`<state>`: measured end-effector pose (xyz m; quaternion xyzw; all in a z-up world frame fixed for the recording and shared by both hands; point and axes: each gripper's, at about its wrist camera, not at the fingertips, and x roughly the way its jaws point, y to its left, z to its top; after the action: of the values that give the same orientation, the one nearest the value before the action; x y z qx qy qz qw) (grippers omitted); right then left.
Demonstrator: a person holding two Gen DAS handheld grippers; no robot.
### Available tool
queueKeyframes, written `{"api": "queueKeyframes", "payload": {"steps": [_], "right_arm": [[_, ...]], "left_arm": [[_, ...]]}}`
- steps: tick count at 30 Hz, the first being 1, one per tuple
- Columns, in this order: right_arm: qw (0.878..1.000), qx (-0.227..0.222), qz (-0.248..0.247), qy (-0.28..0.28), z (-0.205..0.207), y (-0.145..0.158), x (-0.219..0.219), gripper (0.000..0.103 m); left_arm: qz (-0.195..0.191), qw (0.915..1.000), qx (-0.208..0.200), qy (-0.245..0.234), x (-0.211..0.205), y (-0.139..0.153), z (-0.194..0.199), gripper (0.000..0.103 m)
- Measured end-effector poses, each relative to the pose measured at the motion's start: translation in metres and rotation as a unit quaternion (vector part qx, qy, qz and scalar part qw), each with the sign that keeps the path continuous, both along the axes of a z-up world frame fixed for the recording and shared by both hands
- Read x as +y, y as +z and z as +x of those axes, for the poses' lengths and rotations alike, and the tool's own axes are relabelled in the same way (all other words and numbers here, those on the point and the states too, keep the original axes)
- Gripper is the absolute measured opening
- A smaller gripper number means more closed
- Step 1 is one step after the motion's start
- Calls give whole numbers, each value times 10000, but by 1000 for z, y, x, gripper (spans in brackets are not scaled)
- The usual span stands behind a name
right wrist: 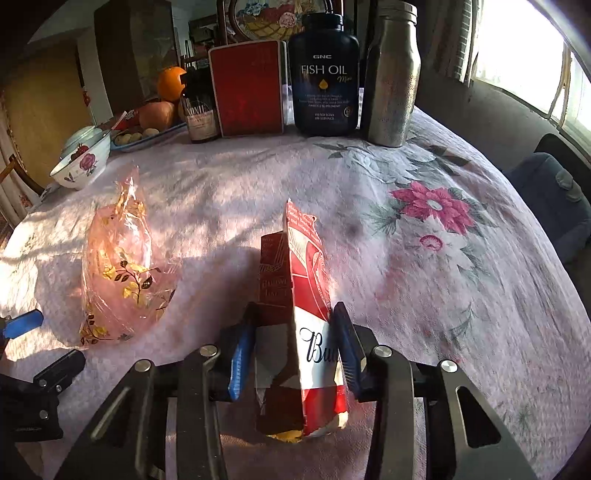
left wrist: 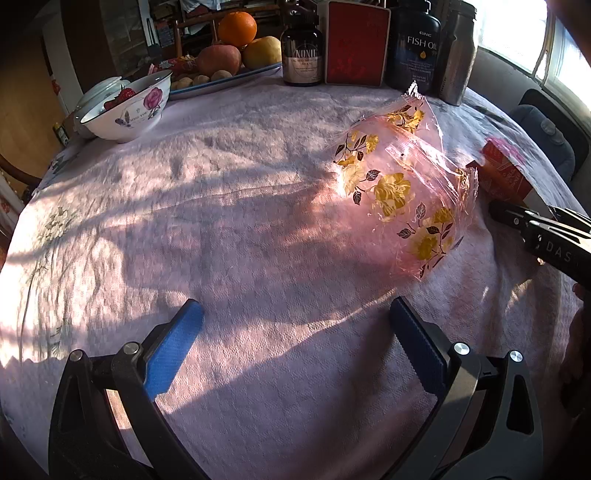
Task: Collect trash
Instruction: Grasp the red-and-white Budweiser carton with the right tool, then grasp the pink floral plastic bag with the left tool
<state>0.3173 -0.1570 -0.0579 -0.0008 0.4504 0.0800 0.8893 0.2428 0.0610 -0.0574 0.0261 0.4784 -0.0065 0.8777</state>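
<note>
Left wrist view. A pale pink woven tablecloth covered the table, sunlit and streaked with shadow; a bright window stood at upper right. Along the far edge: a tray of fruit, a rose-printed bowl lettered "MISS YOU", a dark bottle reading "NONI", a red box, a "GNC FISH OIL" bottle and a metal flask. The left gripper hung over bare cloth, jaws spread wide with nothing between them. A crumpled pink plastic bag with gold flowers lay ahead and to the right — just beyond it the torn red carton, with the right gripper's black body beside it.

Right wrist view. The cloth here showed printed pink flowers; a dark chair stood near the window. The fish oil label also read "Mini". The right gripper was clamped on the carton — red and white, torn and flattened, script "Bud" legible — held upright on edge above the cloth. The plastic bag lay to the left, apart from the carton.
</note>
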Motion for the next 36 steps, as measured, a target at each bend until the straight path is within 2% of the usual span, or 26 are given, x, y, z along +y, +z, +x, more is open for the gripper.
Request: {"api": "queueKeyframes", "payload": {"steps": [3, 6, 8, 10, 12, 17, 20, 22, 25, 27, 30, 32, 34, 36], "right_arm": [[9995, 23, 299, -45, 1, 1, -8, 42], [9999, 2, 155, -18, 2, 0, -6, 43], [9999, -17, -78, 65, 2, -1, 2, 47], [9999, 4, -33, 145, 2, -2, 5, 55], [9998, 15, 102, 140, 3, -1, 2, 56], [9995, 10, 313, 35, 3, 0, -3, 56], [9981, -11, 514, -347, 4, 1, -20, 51], [9955, -5, 741, -596, 6, 0, -34, 36], [9923, 3, 947, -795, 6, -1, -45, 34], [9917, 1, 1031, -769, 6, -1, -45, 38], [9905, -15, 1189, -690, 6, -1, -46, 50], [9898, -34, 1243, -699, 5, -1, -47, 57], [9884, -54, 1339, -709, 4, -1, -50, 62], [9870, -83, 1439, -718, 4, 0, -53, 68]], "left_arm": [[-1, 10000, 0, -4, 0, 0, 1, 98], [-19, 10000, 14, -17, 0, 0, 2, 98], [-79, 9999, 31, -70, 0, 1, 5, 97], [-290, 9995, -12, -155, 0, 5, 7, 97], [-550, 9980, -125, -296, -3, 12, 8, 97], [-656, 9953, -533, -473, -19, 27, 14, 97], [-1004, 9932, -492, -327, -19, 29, 30, 97], [-1162, 9919, -444, -265, -18, 27, 40, 97], [-1196, 9918, -321, -328, -27, 19, 53, 97], [-1046, 9936, -216, -378, -36, 11, 61, 97], [-1093, 9934, -164, -322, -32, 8, 66, 89], [-1193, 9923, -204, -257, -23, 12, 67, 64], [-1345, 9904, -189, -239, -13, 17, 66, 45], [-1411, 9895, -268, -156, -3, 25, 58, 44]]}}
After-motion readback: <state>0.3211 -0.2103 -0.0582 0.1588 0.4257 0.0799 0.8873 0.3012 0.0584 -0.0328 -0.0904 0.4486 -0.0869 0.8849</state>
